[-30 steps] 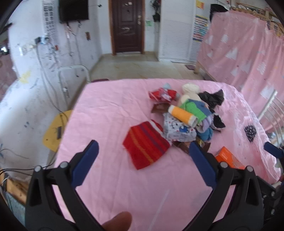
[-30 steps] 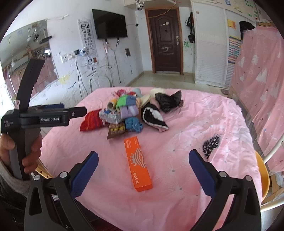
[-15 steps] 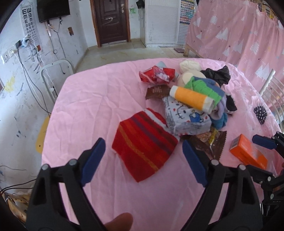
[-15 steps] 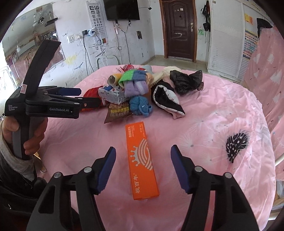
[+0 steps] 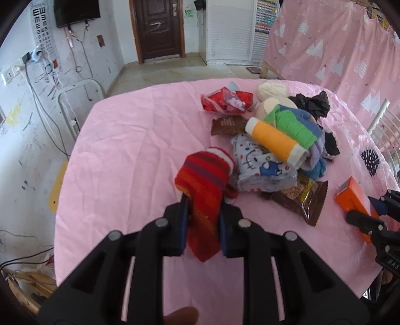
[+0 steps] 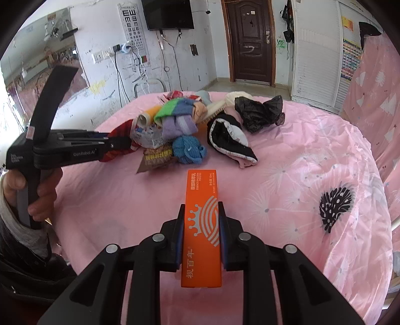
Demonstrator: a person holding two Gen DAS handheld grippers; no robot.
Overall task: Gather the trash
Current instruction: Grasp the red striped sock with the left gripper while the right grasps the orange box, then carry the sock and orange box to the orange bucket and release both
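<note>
Gripping, left: the left gripper [image 5: 203, 212] is clamped on a red striped sock [image 5: 205, 185], its blue pads pressing both sides of the bunched fabric; the sock's cuff end rises ahead of the fingers and its lower tip hangs between them.
Gripping, right: the right gripper [image 6: 202, 225] is closed on an orange carton [image 6: 203, 220], pads against its two long sides near the middle; the carton lies lengthwise along the fingers on the pink cloth.
Surface: a round bench [image 6: 312, 155] draped in a pink cloth with dandelion prints carries everything.
Pile: just beyond the sock sit a white printed packet [image 5: 260, 165], an orange-and-white rolled sock [image 5: 275, 141] on top of it, a green-and-blue sock [image 5: 292, 122], a blue knitted ball [image 6: 188, 150] and a lilac sock [image 6: 178, 126], all touching.
Wrappers: a brown snack wrapper [image 5: 303, 197] lies between the pile and the carton; a darker brown wrapper [image 5: 228, 125] and a red crumpled wrapper [image 5: 225, 102] lie at the far side.
Other items: a crumpled black plastic bag [image 6: 258, 112] and a black-and-white garment [image 6: 231, 140] sit to the right of the pile in the right wrist view.
Person: a hand [image 6: 37, 190] in a light cuff holds the left gripper's handle.
Room: dark door [image 6: 251, 42], wall-mounted TV [image 6: 167, 13], eye chart [image 6: 133, 27].
</note>
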